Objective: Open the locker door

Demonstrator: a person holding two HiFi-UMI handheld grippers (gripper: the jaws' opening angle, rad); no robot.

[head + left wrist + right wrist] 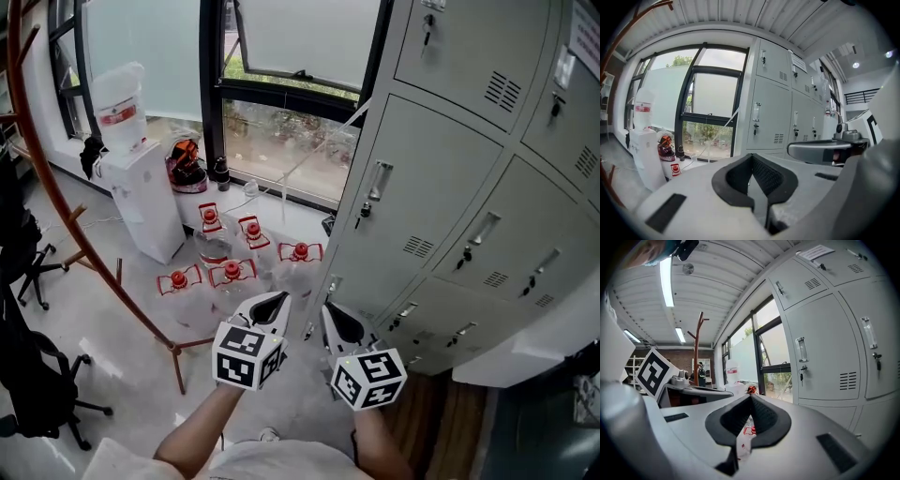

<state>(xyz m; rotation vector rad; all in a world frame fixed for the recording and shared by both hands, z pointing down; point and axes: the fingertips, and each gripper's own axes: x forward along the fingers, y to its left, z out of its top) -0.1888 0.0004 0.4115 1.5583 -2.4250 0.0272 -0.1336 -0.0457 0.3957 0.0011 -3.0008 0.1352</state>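
Facing closed locker door [427, 183], jaws together.

left claw [279, 298] — jaws together | right claw [328, 311] — jaws together, seemingly empty | side by side

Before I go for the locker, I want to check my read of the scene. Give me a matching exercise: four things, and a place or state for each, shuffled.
Things:
1 locker doors
2 water dispenser
3 red-capped bottles
4 right tool

Place or state:
a on the floor below the window
b jaws together, nothing held
c grey, vented, right of the window
d white, left of the bottles

Pairs: 1-c, 2-d, 3-a, 4-b
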